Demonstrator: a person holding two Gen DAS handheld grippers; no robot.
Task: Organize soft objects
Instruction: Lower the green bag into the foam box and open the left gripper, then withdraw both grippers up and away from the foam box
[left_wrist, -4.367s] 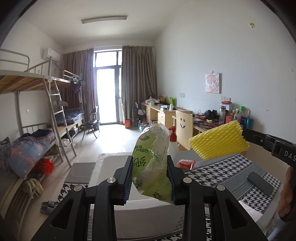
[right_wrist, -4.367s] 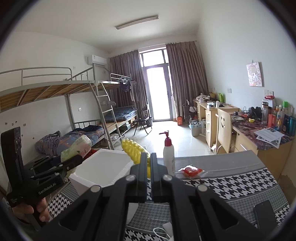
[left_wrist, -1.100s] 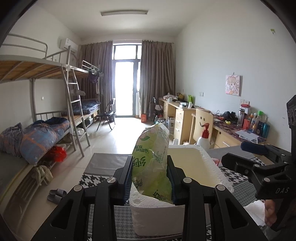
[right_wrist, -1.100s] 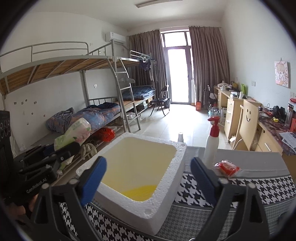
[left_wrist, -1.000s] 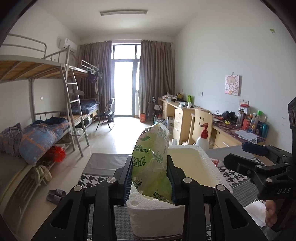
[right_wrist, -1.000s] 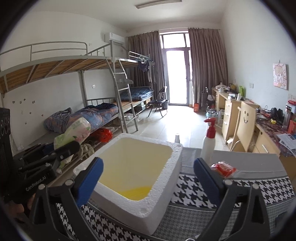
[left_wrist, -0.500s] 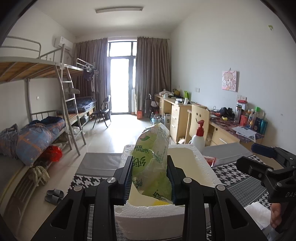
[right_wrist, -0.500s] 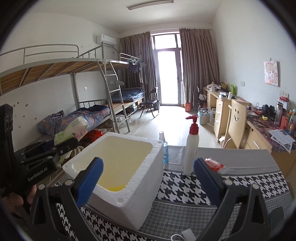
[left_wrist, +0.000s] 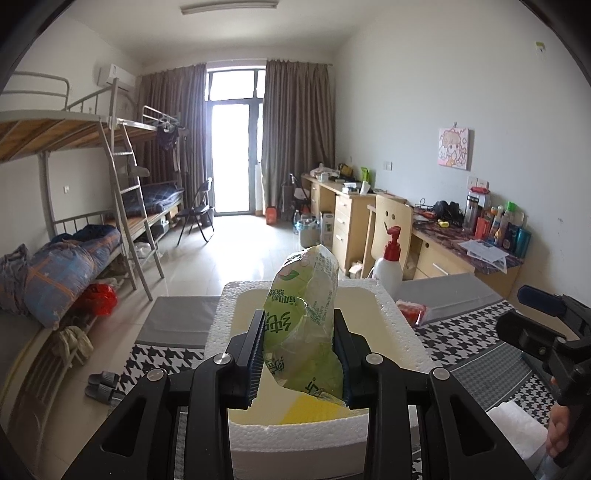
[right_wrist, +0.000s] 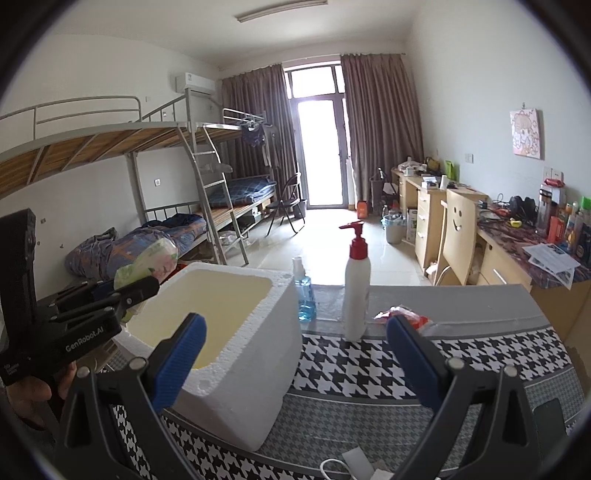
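My left gripper (left_wrist: 301, 354) is shut on a green tissue pack (left_wrist: 304, 325) and holds it upright over the near rim of a white foam box (left_wrist: 306, 439). A yellow sponge (left_wrist: 314, 410) lies on the box's floor. In the right wrist view the left gripper (right_wrist: 125, 291) with the tissue pack (right_wrist: 147, 264) is at the box's (right_wrist: 243, 365) left side. My right gripper (right_wrist: 295, 354) is open and empty, to the right of the box above the houndstooth cloth (right_wrist: 369, 376). It also shows in the left wrist view (left_wrist: 543, 314).
A white pump bottle (right_wrist: 356, 291), a small blue bottle (right_wrist: 304, 291) and a red packet (right_wrist: 406, 314) stand behind the box on the table. A dark phone (right_wrist: 550, 410) lies at the right. White paper (left_wrist: 517, 432) lies near the right hand.
The right gripper dropped the yellow sponge into the box, opened, and drew back to the right. The left gripper with the tissue pack moved over the box's near rim.
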